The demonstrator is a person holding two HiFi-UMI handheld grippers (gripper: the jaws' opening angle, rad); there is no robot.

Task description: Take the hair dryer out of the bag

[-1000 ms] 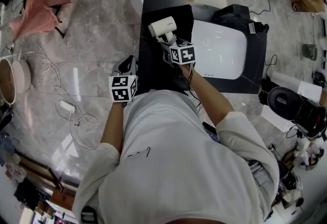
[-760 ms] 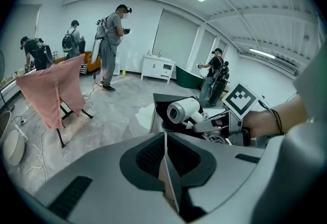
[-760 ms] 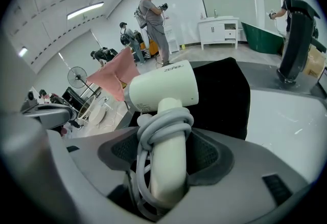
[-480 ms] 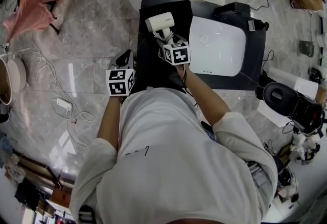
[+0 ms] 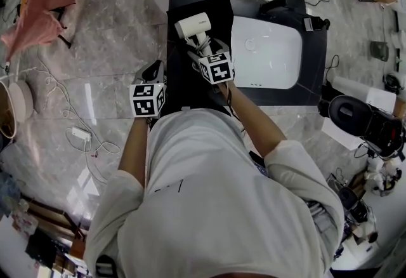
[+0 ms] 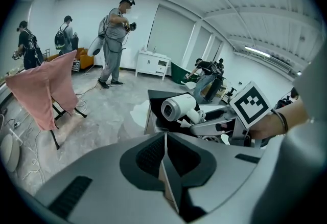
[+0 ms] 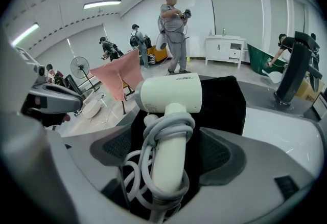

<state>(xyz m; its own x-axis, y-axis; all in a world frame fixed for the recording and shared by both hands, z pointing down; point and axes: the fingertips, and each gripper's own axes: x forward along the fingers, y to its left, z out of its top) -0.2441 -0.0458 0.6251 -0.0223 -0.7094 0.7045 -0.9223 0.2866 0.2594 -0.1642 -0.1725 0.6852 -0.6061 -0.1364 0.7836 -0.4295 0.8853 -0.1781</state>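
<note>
**Hands.** Both forearms reach forward from the person's torso, and each gripper is pitched downward. The left gripper (image 5: 155, 71) sits at the left edge of the black tabletop (image 5: 312, 80), against the left side of the bag (image 5: 183, 77). Its jaws are clenched together. Whether a fold of cloth is pinched between them cannot be told from the left gripper view. The right gripper (image 5: 202, 48) is over the bag, well in from that edge. Its jaws have just been opening and now stand wide. The handle of the hair dryer (image 7: 171, 92) is between them, with a gap on each side, so it is released.

**Containers.** The bag lies flat along the tabletop's left edge and runs from the far edge toward the near one. The hair dryer rests on top of its black cloth, near the far left corner. The dryer's white barrel points left and its cord is wound round the handle. A white panel (image 5: 266, 58) with rounded corners takes up the middle of the tabletop, just beside the bag.

**Hidden or unclear.** The person's torso covers the tabletop's near edge and the near end of the bag. The bag's mouth shows in no view. The foot of the handle is cut off at the bottom of the right gripper view.
</note>
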